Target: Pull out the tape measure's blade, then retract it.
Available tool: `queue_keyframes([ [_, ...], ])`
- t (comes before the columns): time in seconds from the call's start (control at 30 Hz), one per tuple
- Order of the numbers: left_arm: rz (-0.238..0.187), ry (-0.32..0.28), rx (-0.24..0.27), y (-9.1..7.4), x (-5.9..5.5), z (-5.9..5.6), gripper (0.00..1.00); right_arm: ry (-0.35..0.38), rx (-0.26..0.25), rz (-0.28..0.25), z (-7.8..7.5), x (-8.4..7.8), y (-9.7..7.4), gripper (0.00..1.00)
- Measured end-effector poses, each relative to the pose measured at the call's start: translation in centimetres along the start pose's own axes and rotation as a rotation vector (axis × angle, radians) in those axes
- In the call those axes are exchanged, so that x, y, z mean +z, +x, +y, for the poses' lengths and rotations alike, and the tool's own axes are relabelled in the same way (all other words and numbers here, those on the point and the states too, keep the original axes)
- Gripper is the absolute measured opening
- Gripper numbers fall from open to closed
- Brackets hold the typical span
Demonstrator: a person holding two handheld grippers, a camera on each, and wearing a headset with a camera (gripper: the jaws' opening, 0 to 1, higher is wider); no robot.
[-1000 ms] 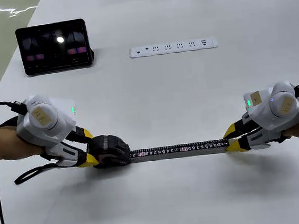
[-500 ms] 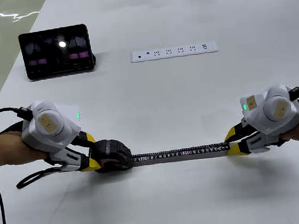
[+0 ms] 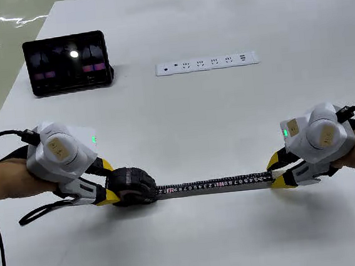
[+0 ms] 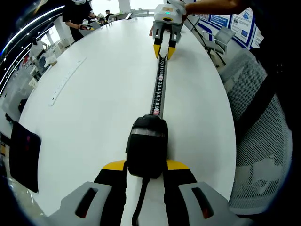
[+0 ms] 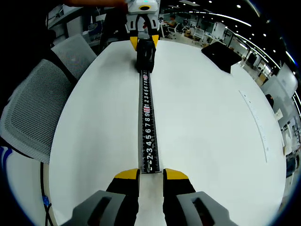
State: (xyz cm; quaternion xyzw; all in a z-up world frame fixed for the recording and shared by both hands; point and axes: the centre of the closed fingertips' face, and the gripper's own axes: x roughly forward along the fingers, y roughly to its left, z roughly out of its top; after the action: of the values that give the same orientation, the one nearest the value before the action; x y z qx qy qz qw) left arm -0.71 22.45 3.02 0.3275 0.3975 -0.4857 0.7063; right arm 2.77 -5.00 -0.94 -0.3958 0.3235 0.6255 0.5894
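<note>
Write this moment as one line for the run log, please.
left hand-held gripper: shut on tape measure | right hand-held gripper: shut on blade | blade: out, stretched straight between them | retract: not yet

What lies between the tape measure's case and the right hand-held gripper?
The pulled-out blade, numbers up, runs straight along the white table from the case to the right hand-held gripper; the head view and both gripper views show it.

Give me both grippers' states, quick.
Left gripper: closed on the tape measure's case.
Right gripper: closed on the tip of the pulled-out blade.
</note>
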Motion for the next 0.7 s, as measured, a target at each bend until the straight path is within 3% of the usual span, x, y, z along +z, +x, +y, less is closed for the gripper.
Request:
queue_keyframes([
  [0.2, -0.002, -0.012, 0.009, -0.3, 0.0, 0.0, 0.25, 0.011, -0.011, 0.002, 0.0, 0.0, -0.3, 0.21],
  [0.7, -0.002, -0.058, 0.036, -1.4, -1.0, -0.9, 0.41, 0.085, -0.048, -0.006, 1.3, -0.9, -1.7, 0.32],
])
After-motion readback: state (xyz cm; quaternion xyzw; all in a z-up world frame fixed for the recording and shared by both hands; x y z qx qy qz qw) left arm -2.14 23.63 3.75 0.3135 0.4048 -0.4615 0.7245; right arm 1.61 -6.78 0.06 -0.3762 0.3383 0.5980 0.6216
